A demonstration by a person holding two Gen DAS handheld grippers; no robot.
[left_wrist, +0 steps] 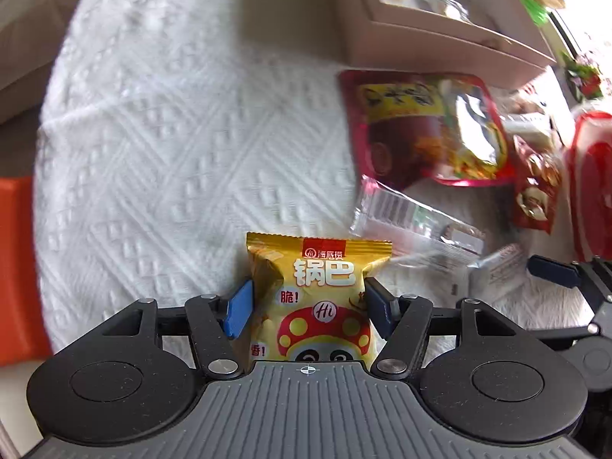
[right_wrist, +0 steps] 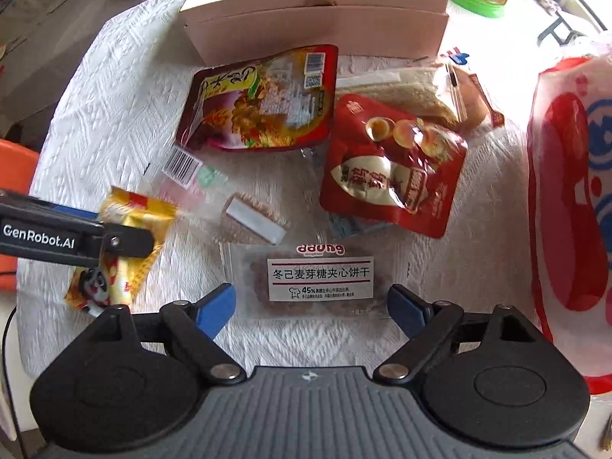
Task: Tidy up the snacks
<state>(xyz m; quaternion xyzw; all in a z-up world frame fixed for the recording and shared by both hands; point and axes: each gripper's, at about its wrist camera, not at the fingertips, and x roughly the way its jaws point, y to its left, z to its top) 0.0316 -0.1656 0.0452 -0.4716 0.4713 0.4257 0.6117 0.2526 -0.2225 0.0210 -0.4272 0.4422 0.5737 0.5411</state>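
White embossed cloth [right_wrist: 114, 88] under scattered snack packets [right_wrist: 260, 99], a cardboard box [right_wrist: 317, 26].

White textured cloth [left_wrist: 160, 145], orange chair [left_wrist: 17, 267]

A white cloth with a raised woven diamond pattern [right_wrist: 114, 88] covers the bench, rough and matt. The small yellow foil snack packet [left_wrist: 319, 287] is glossy, with crimped edges. The big dark-red noodle pouch [right_wrist: 264, 99] and the red egg-print pouch [right_wrist: 394, 168] are shiny plastic film that catches glare. The clear biscuit wrapper with a white paper-like label [right_wrist: 319, 279] is thin see-through plastic. The pale cardboard box [right_wrist: 317, 26] looks matt and smooth. The right tool [right_wrist: 311, 306] has matt black plastic arms, blue pads, small bright metal pins and a ribbed grey body.
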